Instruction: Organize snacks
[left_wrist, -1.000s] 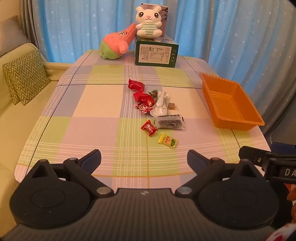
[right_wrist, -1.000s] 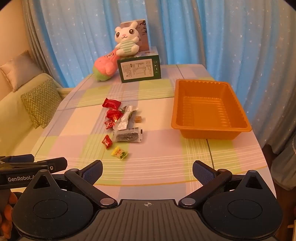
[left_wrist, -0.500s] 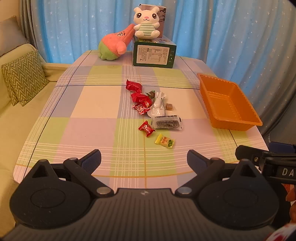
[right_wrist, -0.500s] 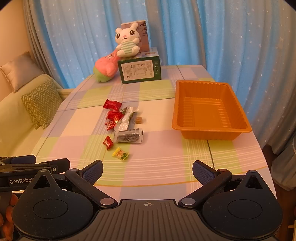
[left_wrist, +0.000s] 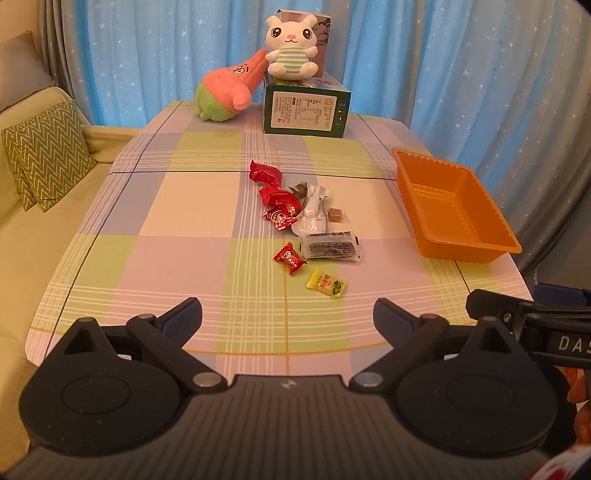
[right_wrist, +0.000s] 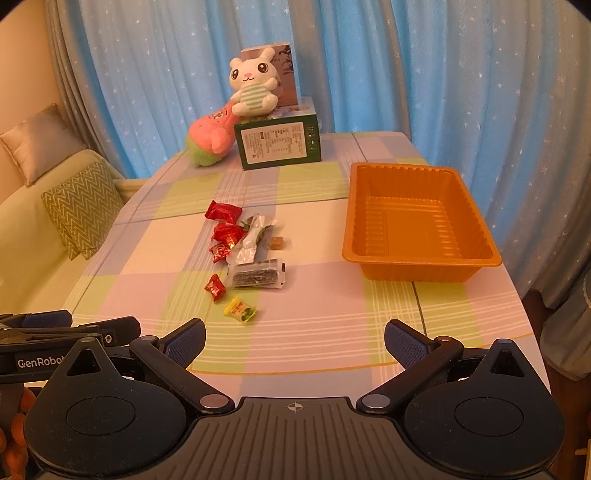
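Several wrapped snacks lie mid-table: red packets (left_wrist: 275, 195) (right_wrist: 225, 230), a silver wrapper (left_wrist: 312, 212), a dark seaweed pack (left_wrist: 330, 245) (right_wrist: 256, 276), a small red candy (left_wrist: 290, 257) (right_wrist: 215, 287) and a yellow candy (left_wrist: 325, 282) (right_wrist: 241, 310). An empty orange tray (left_wrist: 461, 218) (right_wrist: 417, 221) sits to their right. My left gripper (left_wrist: 288, 317) hangs open over the near table edge, nothing between its fingers. My right gripper (right_wrist: 294, 332) is open too, near the front edge, below the tray and candies.
A green box (left_wrist: 306, 110) (right_wrist: 279, 146) with a white plush rabbit (left_wrist: 291, 48) on top and a pink plush (left_wrist: 227, 92) stand at the far end. A sofa with a zigzag cushion (left_wrist: 44, 162) lies left. Blue curtains hang behind.
Both grippers have shifted slightly; the table contents sit a little differently in view. Snacks and tray have not moved. Both stay open.
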